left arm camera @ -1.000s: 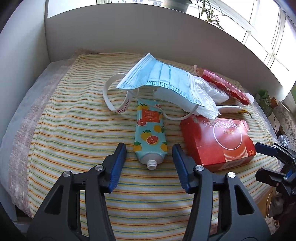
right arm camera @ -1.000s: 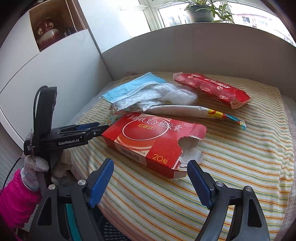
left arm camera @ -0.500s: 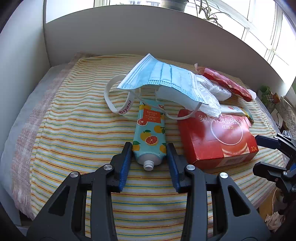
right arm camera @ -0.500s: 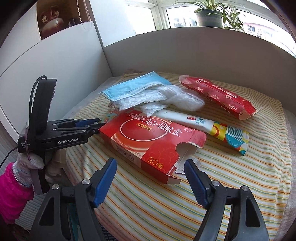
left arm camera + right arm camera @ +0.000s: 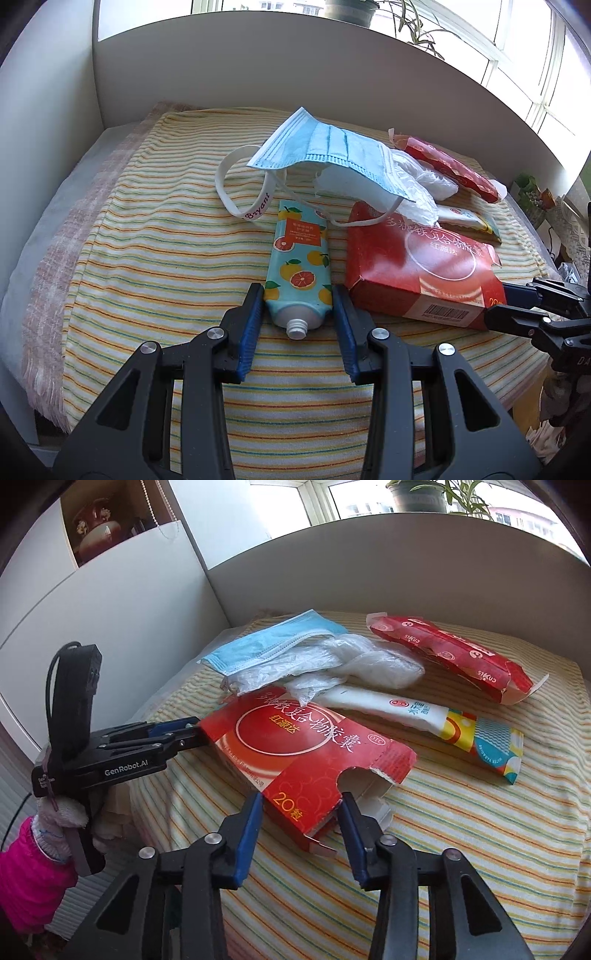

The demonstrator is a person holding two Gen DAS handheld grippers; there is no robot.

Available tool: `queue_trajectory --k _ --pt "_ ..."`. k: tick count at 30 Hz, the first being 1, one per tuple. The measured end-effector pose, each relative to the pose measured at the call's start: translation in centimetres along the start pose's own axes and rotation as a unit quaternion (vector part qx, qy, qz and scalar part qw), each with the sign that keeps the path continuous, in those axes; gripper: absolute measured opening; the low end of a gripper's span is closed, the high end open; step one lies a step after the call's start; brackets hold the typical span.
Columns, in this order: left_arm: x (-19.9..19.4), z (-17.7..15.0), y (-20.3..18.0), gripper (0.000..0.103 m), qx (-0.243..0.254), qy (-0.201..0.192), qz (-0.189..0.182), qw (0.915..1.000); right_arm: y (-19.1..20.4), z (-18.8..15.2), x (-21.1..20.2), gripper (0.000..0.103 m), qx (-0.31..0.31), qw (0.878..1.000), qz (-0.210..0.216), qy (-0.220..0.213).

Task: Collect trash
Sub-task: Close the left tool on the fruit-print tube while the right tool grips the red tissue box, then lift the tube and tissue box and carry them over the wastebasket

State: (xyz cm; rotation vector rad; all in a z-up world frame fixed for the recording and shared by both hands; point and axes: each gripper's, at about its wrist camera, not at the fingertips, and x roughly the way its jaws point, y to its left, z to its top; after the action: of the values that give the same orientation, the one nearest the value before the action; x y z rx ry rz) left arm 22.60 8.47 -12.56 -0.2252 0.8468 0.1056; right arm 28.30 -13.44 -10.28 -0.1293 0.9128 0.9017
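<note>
"GenRobot.AI" runs in white along the black left gripper (image 5: pixel 184 734), just beside the red cardboard medicine box (image 5: pixel 306 753), which bears "20", "OTC" and Chinese characters. Beyond the box, "Bryant" marks a white silicone wristband (image 5: pixel 243 192); a barcode (image 5: pixel 447 314) lines the box's side.

The right gripper (image 5: pixel 301 814) sits low over a striped cloth (image 5: pixel 480 834), its blue fingers (image 5: pixel 249 821) spread either side of the torn near corner of a red box (image 5: pixel 306 749). Beyond the box lie a white tube (image 5: pixel 417 720), a crumpled plastic bag (image 5: pixel 332 664), a blue face mask (image 5: pixel 273 642) and a red wrapper (image 5: pixel 450 657). The left gripper (image 5: pixel 184 731) reaches in from the left, its tips at the box's far end
</note>
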Motion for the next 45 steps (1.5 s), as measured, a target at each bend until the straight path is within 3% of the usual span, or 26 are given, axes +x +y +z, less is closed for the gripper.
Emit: queue_trajectory --k 9,17,22,25,29,37,45 --pt "-0.7 -0.7 -0.1 0.038 0.005 0.002 0.006 1.0 1.3 -1.2 -1.0 0.037 0.0 0.999 0.047 -0.004" --pt "-1.3 -1.0 -0.4 0.038 0.002 0.004 0.006 1.0 3.1 -2.4 -0.6 0.042 -0.017 0.999 0.041 0.004" --pt "-1.7 -1.2 -0.4 0.038 -0.002 0.004 0.005 1.0 4.6 -3.1 -0.1 0.049 -0.052 0.999 0.007 0.005" --pt "-2.3 -1.4 -0.1 0.038 -0.008 -0.001 0.005 1.0 5.4 -3.2 0.1 0.037 -0.074 0.997 -0.032 0.007" --pt "-3.4 -1.9 0.2 0.038 -0.009 -0.008 0.005 0.9999 5.3 -3.5 -0.3 0.032 -0.067 0.997 -0.032 0.004" --pt "-6.1 -3.8 0.8 0.038 -0.016 -0.021 -0.002 0.9996 5.9 -4.8 -2.2 0.028 -0.063 0.997 -0.047 -0.015" --pt "-8.7 -6.5 0.5 0.038 -0.019 -0.033 -0.006 0.9993 5.0 -5.7 -4.2 0.028 -0.014 0.997 -0.05 -0.049"
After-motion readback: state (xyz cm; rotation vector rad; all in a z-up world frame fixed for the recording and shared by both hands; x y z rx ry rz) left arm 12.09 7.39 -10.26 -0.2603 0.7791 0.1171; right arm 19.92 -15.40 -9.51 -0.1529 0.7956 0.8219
